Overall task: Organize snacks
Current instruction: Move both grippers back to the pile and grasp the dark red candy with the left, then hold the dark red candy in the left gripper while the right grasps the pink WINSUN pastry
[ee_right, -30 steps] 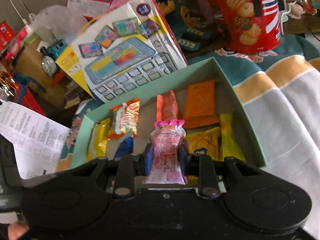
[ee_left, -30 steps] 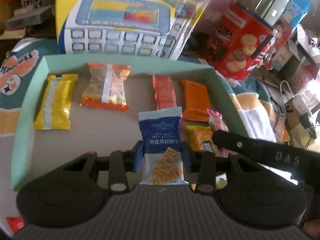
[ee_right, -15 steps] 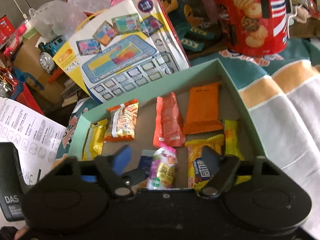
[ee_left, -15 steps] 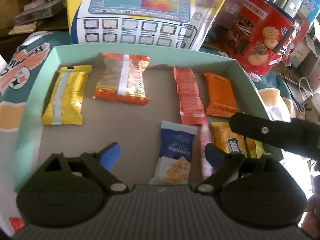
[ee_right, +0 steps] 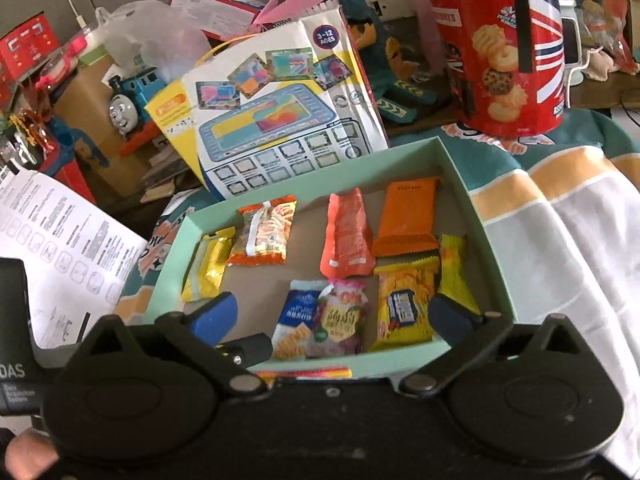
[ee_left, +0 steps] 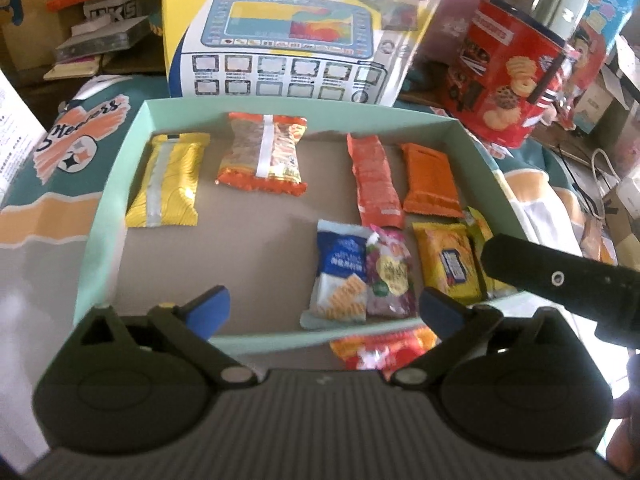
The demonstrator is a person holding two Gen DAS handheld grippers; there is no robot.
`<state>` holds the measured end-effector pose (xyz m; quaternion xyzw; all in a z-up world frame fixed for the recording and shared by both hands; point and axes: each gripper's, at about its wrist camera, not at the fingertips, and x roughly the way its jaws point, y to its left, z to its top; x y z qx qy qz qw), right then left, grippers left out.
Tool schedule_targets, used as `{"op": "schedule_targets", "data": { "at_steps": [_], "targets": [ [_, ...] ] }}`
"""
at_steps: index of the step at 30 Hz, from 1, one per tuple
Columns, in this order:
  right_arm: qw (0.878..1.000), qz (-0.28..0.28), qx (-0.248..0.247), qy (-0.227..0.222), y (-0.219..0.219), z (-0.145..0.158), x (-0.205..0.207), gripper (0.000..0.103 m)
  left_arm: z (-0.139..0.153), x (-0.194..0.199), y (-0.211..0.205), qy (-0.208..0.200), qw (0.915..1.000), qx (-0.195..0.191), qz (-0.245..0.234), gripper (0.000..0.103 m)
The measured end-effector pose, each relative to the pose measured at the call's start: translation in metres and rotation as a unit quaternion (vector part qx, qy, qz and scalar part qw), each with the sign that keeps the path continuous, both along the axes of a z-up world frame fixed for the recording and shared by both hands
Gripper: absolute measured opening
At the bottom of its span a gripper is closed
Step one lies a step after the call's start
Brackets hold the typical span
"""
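A mint-green box [ee_left: 120,184] [ee_right: 492,248] holds several snack packets. A blue cracker packet [ee_left: 340,276] [ee_right: 296,320] and a pink packet [ee_left: 390,276] [ee_right: 342,322] lie side by side near its front wall. A yellow packet [ee_left: 446,264] [ee_right: 404,304] lies to their right. Two orange packets [ee_left: 428,180] and two more packets [ee_left: 168,180] lie in the back row. My left gripper [ee_left: 324,308] is open and empty above the box's front edge. My right gripper [ee_right: 332,314] is open and empty there too. A red-yellow packet [ee_left: 384,350] lies outside, before the front wall.
A toy tablet carton [ee_left: 288,40] leans behind the box. A red biscuit tin [ee_left: 508,76] [ee_right: 500,56] stands at the back right. A printed sheet [ee_right: 60,248] lies at the left. A striped cloth [ee_right: 560,240] covers the surface. Toys and boxes clutter the back.
Both grippers opened and let go: the blue cracker packet and the pink packet now lie in the box. Both grippers have drawn back toward the box's front wall.
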<state>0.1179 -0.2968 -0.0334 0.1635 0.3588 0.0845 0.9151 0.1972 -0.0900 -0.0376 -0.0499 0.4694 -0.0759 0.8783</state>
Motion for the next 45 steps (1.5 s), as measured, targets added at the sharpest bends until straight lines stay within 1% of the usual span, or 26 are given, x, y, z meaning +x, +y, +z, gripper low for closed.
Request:
{"op": "schedule_targets", "data": {
  "at_steps": [8, 11, 15, 18, 22, 25, 26, 27, 29, 30, 32, 34, 35, 36, 37, 39, 42, 45],
  "targets": [
    [1.0, -0.006, -0.004, 0.004, -0.015, 0.004, -0.051, 0.103, 0.005, -0.048, -0.003, 0.002, 0.9997, 0.002, -0.025, 0.103],
    [1.0, -0.011, -0.003, 0.012, -0.021, -0.001, -0.071, 0.103, 0.002, -0.069, -0.005, 0.009, 0.9992, 0.003, -0.039, 0.103],
    [0.999, -0.018, 0.004, 0.028, -0.03, -0.013, -0.099, 0.103, -0.006, -0.097, -0.012, 0.027, 0.9971, 0.007, -0.071, 0.103],
    [0.999, -0.024, 0.011, 0.043, -0.036, -0.023, -0.114, 0.103, -0.012, -0.118, -0.021, 0.039, 0.9936, 0.016, -0.104, 0.103],
    [0.998, -0.035, 0.019, 0.057, -0.044, -0.036, -0.129, 0.103, -0.023, -0.142, -0.038, 0.061, 0.9854, 0.024, -0.157, 0.103],
    [0.997, -0.041, 0.021, 0.062, -0.047, -0.042, -0.137, 0.103, -0.031, -0.155, -0.049, 0.077, 0.979, 0.027, -0.187, 0.103],
    [0.997, -0.042, 0.022, 0.063, -0.048, -0.043, -0.139, 0.103, -0.034, -0.159, -0.052, 0.08, 0.9774, 0.027, -0.194, 0.101],
    [0.997, -0.044, 0.024, 0.064, -0.049, -0.044, -0.142, 0.103, -0.037, -0.163, -0.055, 0.085, 0.9758, 0.028, -0.2, 0.094],
    [0.996, -0.047, 0.027, 0.066, -0.051, -0.047, -0.145, 0.103, -0.043, -0.168, -0.061, 0.101, 0.9713, 0.027, -0.214, 0.085],
    [0.996, -0.048, 0.029, 0.068, -0.051, -0.049, -0.146, 0.103, -0.045, -0.169, -0.063, 0.106, 0.97, 0.028, -0.217, 0.083],
    [0.996, -0.049, 0.032, 0.072, -0.051, -0.052, -0.148, 0.103, -0.049, -0.17, -0.066, 0.107, 0.9688, 0.033, -0.221, 0.08],
    [0.995, -0.049, 0.035, 0.077, -0.051, -0.058, -0.149, 0.103, -0.054, -0.171, -0.07, 0.107, 0.968, 0.038, -0.223, 0.07],
    [0.995, -0.049, 0.037, 0.081, -0.05, -0.059, -0.151, 0.103, -0.055, -0.172, -0.071, 0.101, 0.9684, 0.044, -0.224, 0.06],
    [0.995, -0.049, 0.038, 0.083, -0.05, -0.061, -0.151, 0.103, -0.054, -0.173, -0.073, 0.088, 0.9688, 0.051, -0.226, 0.041],
    [0.994, -0.048, 0.039, 0.085, -0.05, -0.063, -0.151, 0.103, -0.052, -0.174, -0.075, 0.082, 0.9675, 0.056, -0.232, 0.042],
    [0.994, -0.05, 0.038, 0.086, -0.05, -0.065, -0.15, 0.103, -0.048, -0.173, -0.072, 0.08, 0.9686, 0.043, -0.232, 0.041],
    [0.994, -0.056, 0.039, 0.084, -0.053, -0.066, -0.147, 0.103, -0.041, -0.167, -0.062, 0.064, 0.9751, 0.034, -0.21, 0.041],
    [0.994, -0.059, 0.041, 0.081, -0.054, -0.067, -0.138, 0.103, -0.037, -0.154, -0.046, 0.059, 0.9829, 0.026, -0.172, 0.041]
  ]
}}
